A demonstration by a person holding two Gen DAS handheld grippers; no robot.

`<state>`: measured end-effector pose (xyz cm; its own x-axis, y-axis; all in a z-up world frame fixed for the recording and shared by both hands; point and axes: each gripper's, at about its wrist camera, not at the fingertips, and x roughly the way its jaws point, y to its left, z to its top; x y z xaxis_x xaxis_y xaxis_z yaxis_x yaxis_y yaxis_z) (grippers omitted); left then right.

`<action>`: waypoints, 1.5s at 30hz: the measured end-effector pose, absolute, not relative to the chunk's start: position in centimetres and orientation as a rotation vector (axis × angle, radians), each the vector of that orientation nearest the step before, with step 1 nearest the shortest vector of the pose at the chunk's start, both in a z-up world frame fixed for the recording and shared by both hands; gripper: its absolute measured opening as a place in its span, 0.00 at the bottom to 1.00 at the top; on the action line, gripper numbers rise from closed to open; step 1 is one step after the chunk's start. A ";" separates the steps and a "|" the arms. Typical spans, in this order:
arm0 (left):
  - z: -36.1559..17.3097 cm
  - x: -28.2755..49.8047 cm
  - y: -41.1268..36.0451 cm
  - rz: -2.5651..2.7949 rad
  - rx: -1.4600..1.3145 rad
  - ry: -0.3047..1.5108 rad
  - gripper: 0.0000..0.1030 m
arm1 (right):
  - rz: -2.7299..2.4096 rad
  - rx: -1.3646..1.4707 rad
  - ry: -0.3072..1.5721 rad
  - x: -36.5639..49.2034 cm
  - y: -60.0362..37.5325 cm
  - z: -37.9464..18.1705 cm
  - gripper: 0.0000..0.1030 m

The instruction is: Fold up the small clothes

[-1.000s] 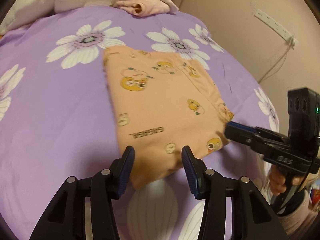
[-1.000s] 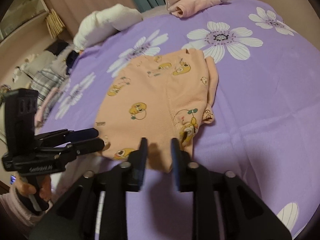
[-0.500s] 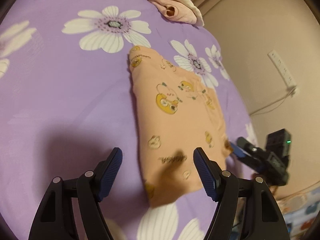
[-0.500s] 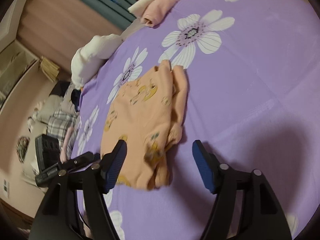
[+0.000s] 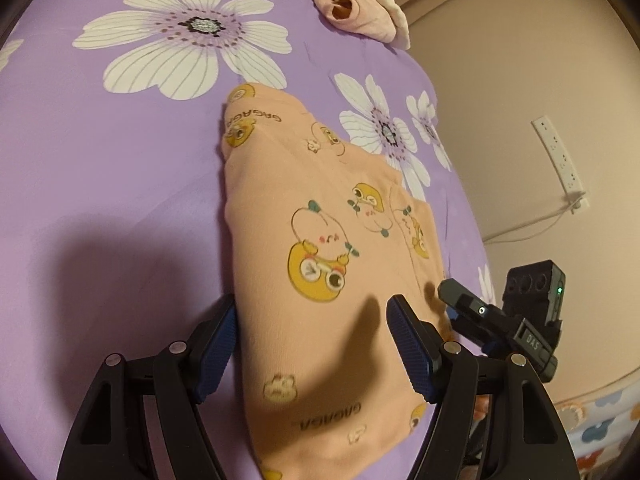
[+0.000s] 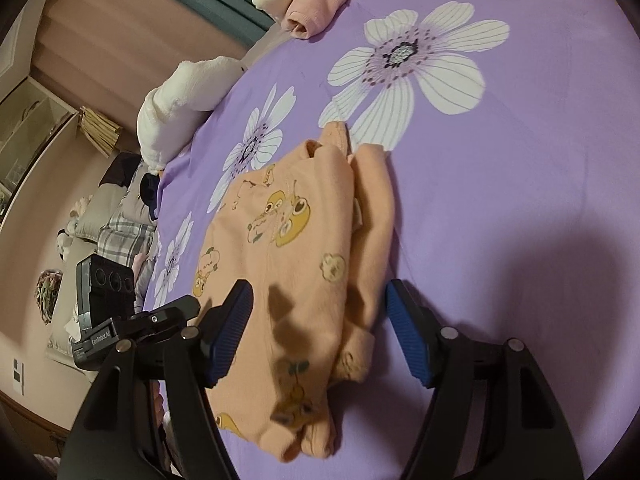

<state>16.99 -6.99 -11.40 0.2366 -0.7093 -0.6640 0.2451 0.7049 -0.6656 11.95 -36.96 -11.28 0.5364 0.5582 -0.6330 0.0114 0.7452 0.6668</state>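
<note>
While both tools hover low over the bed, the folded peach garment [image 5: 320, 280] lies flat on the purple bedsheet [image 5: 100, 208], its yellow cartoon prints facing up. From the left wrist view, the left gripper [image 5: 312, 340] hangs spread wide, its blue-padded fingers [image 5: 216, 344] straddling the near end of the cloth without pinching it; the left pad sits just beside the garment's left edge and the right pad over its right part. To the right of it, the other tool pokes in at the garment's right edge.

Seen from the right wrist view, the right gripper [image 6: 320, 328] is likewise wide apart, its fingers [image 6: 408, 332] set either side of the near part of the peach garment [image 6: 296, 264], holding nothing. A sleeve fold bunches along the garment's right side. The left gripper [image 6: 168, 316] shows at the left, by the cloth's left edge.

Far across the sheet sit a rolled pink cloth [image 5: 352, 8] and, in the right wrist view, a white fluffy bundle [image 6: 180, 104] at the bed's far left edge. A white power strip [image 5: 560, 160] hangs on the wall at right.
</note>
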 end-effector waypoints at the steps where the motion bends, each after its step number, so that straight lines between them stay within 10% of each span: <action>1: -11.4 17.1 -7.1 -0.690 -0.475 1.158 0.70 | 0.360 0.673 0.963 12.2 -36.9 -11.3 0.67; 45: -11.5 17.8 -8.6 -0.655 -0.380 1.105 0.62 | 0.364 0.519 0.948 15.2 -32.8 -11.3 0.31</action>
<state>17.81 -8.65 -11.53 0.2907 -0.6565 -0.6961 0.2958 0.7535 -0.5871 15.17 -32.80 -11.27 0.5379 0.5106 -0.6708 -0.0697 0.8199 0.5683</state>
